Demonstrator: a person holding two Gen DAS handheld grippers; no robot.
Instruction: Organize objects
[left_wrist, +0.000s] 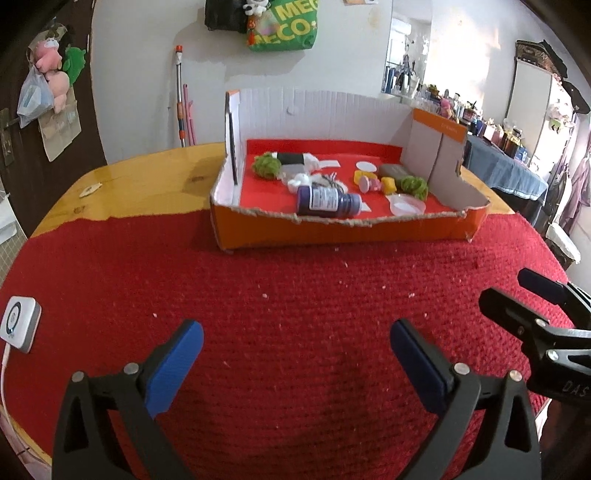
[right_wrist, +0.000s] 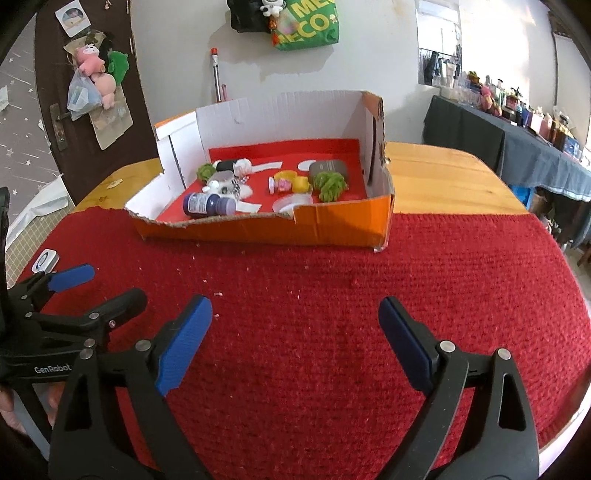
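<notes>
An orange cardboard box with a torn front wall stands on the red knitted mat. Inside it lie a purple bottle, two green fuzzy balls, a grey case, yellow and pink toys and a clear lid. My left gripper hovers open over the bare mat in front of the box, nothing between its blue pads. My right gripper is open beside it, also holding nothing. Each gripper shows at the edge of the other's view.
The red mat covers the near part of a wooden table. A small white device with a cable lies at the mat's left edge. A door with hanging bags is to the left, a cluttered side table to the right.
</notes>
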